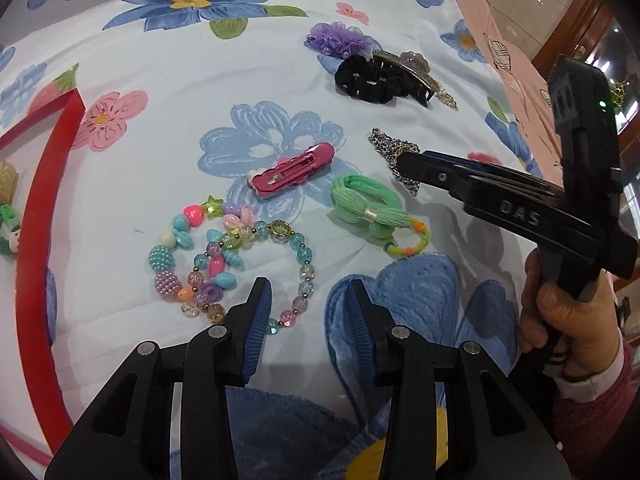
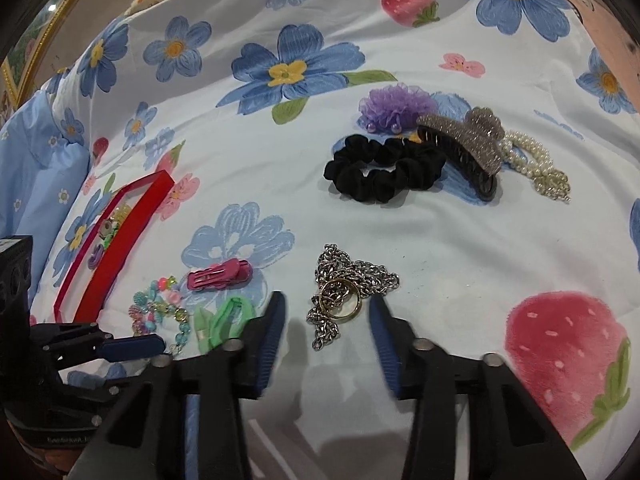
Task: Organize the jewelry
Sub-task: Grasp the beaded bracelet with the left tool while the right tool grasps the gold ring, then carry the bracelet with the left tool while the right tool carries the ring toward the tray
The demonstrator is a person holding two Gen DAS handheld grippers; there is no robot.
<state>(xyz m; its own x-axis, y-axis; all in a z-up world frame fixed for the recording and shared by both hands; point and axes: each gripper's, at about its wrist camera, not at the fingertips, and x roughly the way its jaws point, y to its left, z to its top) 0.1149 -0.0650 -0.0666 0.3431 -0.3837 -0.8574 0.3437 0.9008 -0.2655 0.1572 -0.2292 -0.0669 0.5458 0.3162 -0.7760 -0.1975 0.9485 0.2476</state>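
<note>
Bedspread point(image 2: 280, 184): white quilted fabric printed with blue flowers, pink blossoms and strawberries; carries everything.
Red tray point(image 1: 44, 184): far left, open, red rim raised; small trinkets inside, too small to name.
Beaded bracelets point(image 1: 224, 264): two pastel loops overlapping, just ahead of the left tool, near the tray.
Pink hair clip point(image 1: 294, 170): lying flat beyond the bracelets, on a printed blue flower.
Green hair tie point(image 1: 366, 206): right of the clip, with a small multicoloured ring touching its near end.
Silver chain point(image 2: 348, 284): heaped in a loose pile, a gold ring point(image 2: 340, 302) resting on it; sits between and just beyond the right tool's fingertips.
Black scrunchie point(image 2: 384, 170): farther back, touching a glittery claw clip point(image 2: 464, 140) at its right.
Purple flower piece point(image 2: 396, 106): behind the scrunchie, beside the claw clip.
Pearl strand point(image 2: 532, 160): right of the claw clip, partly tucked under it.
Left tool point(image 1: 308, 300): released, jaws spread, hanging above the bedspread beside the nearer bracelet, gripping nothing.
Right tool point(image 2: 328, 316): released, jaws wide apart, flanking the chain pile; contact with the chain not clear.
Right hand point(image 1: 568, 312): wrapped around the right tool's handle, pink sleeve at the wrist.
</note>
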